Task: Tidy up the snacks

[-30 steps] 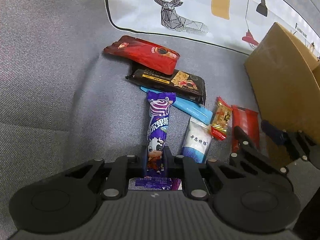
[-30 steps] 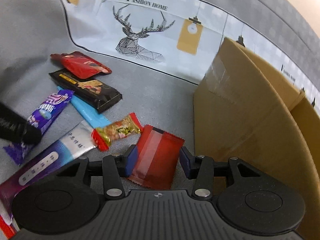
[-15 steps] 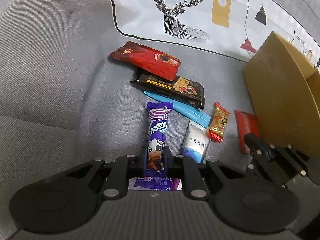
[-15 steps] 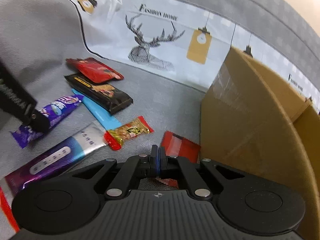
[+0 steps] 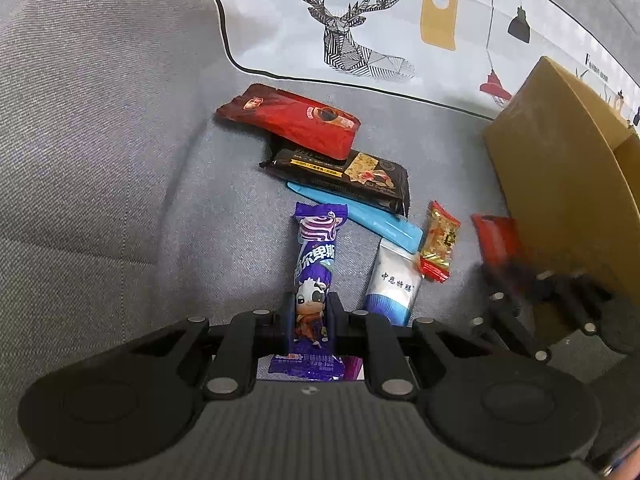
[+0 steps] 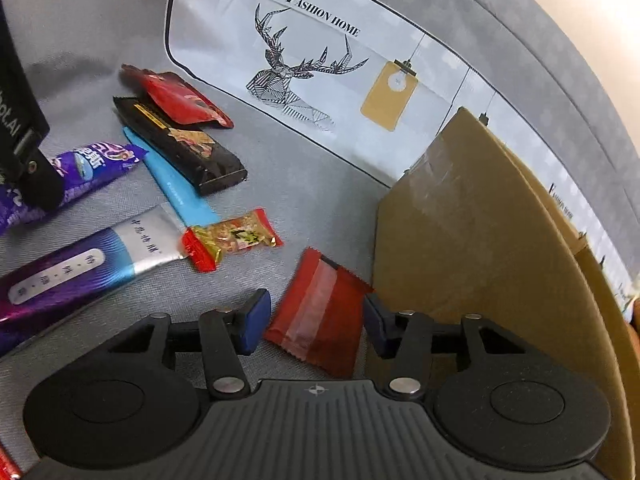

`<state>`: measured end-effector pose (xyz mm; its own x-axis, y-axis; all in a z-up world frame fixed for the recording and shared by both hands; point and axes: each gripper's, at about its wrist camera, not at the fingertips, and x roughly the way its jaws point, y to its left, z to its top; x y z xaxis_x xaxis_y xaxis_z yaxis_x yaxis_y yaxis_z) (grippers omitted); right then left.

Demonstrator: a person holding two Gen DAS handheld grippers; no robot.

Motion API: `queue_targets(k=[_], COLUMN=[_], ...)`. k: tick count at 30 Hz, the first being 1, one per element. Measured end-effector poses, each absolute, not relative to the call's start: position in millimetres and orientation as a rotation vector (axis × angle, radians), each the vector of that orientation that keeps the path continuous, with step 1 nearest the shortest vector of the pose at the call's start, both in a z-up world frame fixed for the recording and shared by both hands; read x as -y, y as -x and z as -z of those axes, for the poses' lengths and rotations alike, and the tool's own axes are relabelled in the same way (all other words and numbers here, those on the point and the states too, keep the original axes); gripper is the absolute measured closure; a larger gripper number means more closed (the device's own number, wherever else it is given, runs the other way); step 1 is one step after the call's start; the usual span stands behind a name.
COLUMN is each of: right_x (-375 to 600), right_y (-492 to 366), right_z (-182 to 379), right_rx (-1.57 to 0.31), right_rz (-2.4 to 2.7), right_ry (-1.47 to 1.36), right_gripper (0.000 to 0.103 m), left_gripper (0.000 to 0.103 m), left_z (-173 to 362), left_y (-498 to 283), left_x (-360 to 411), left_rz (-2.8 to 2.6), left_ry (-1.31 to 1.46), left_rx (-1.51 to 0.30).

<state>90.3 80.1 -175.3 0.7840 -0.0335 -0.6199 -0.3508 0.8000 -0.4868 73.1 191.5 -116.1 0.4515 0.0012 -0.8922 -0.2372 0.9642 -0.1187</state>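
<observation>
My left gripper (image 5: 310,312) is shut on the lower part of a purple candy bar (image 5: 314,256) with a cartoon cow, which lies lengthwise on the grey sofa seat. In the right wrist view that same bar (image 6: 100,160) sits at the far left under the left gripper's black finger (image 6: 36,184). My right gripper (image 6: 314,316) has its blue pads spread and its jaws are opening. A flat red packet (image 6: 324,300) lies between them without being pressed, close to the cardboard box (image 6: 480,240). The right gripper (image 5: 536,292) is a dark blur in the left wrist view.
A red pouch (image 5: 292,120), a black cracker pack (image 5: 344,176), a blue stick (image 5: 360,216), a white-and-blue sachet (image 5: 394,284) and a small red-gold candy (image 5: 438,244) lie on the seat. A deer-print cushion (image 5: 360,40) lines the back. The box (image 5: 560,168) stands at right.
The right gripper's jaws closed completely half a second ago and have spread again around the red packet, with a slight roll. The left gripper kept still on the purple bar.
</observation>
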Motion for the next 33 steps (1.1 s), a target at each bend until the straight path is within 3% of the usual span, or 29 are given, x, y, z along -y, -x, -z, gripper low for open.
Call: queue_targets(k=[1, 6, 17, 26, 33], right_x=[-78, -78, -77, -51, -31], right_y=[-94, -90, -51, -7, -4], right_z=[176, 174, 140, 85, 105], right_rx=[-0.687, -0.664, -0.625, -0.749, -0.888], right_rz=[-0.201, -0.227, -0.397, -0.602, -0.659], right_ry=[0.603, 0.566, 0.465, 0.374, 0.260], right_gripper=[0.092, 0.101, 0.102, 0.101, 0.099], left_gripper=[0.086, 0.086, 0.086, 0.086, 0.086], left_z=[116, 115, 111, 110, 109], left_y=[-73, -71, -68, -66, -64], left_x=[-192, -195, -188, -184, -185], left_rz=[-0.150, -0.162, -0.151, -0.131, -0.132], left_ry=[0.238, 0.242, 0.232, 0.219, 0.223], left_rx=[-1.096, -1.093, -1.080, -1.078, -1.081])
